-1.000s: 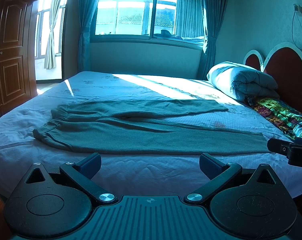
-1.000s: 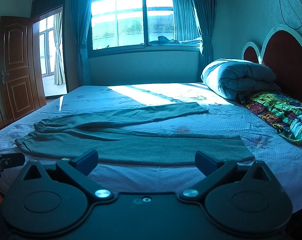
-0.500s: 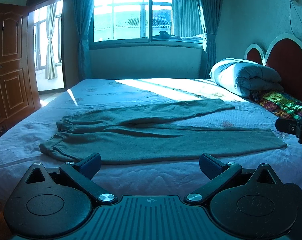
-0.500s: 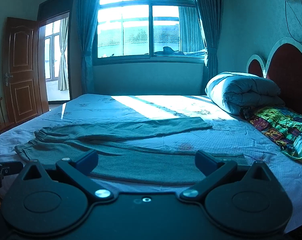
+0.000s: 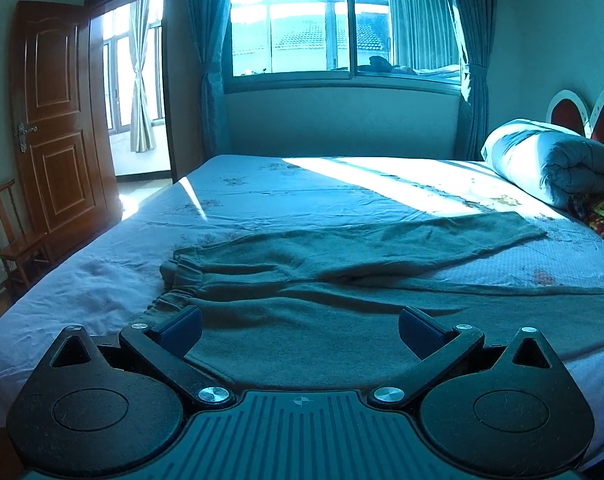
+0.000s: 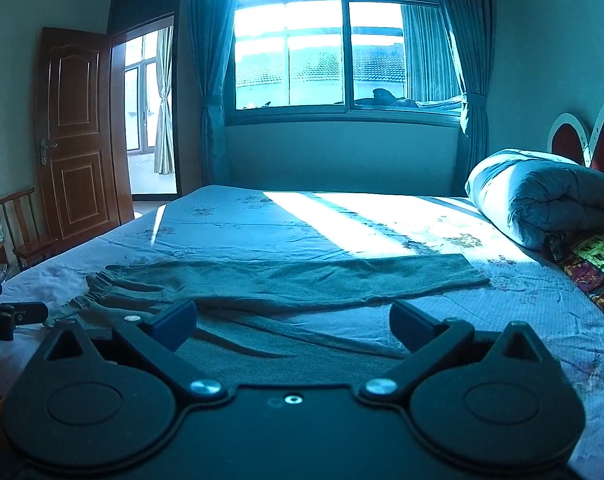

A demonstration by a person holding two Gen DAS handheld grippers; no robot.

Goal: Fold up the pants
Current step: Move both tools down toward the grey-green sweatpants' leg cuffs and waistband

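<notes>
Grey-green pants [image 5: 342, 276] lie spread flat on the bed, waistband at the left, both legs running right. They also show in the right wrist view [image 6: 285, 284]. My left gripper [image 5: 299, 330] is open and empty, low over the near leg by the waistband. My right gripper [image 6: 293, 326] is open and empty, over the near leg further right. The left gripper's tip shows at the left edge of the right wrist view [image 6: 9, 316].
The bed [image 5: 302, 188] has a pale sheet. A rolled duvet [image 5: 550, 168] and a colourful blanket [image 6: 594, 264] lie at the headboard on the right. A wooden door [image 5: 57, 120] and a chair [image 5: 9, 240] stand left. A window [image 6: 342, 48] is behind.
Both grippers have moved forward and lower over the bed, closer to the pants. The near leg now lies under and between the fingers. Both stay open.
</notes>
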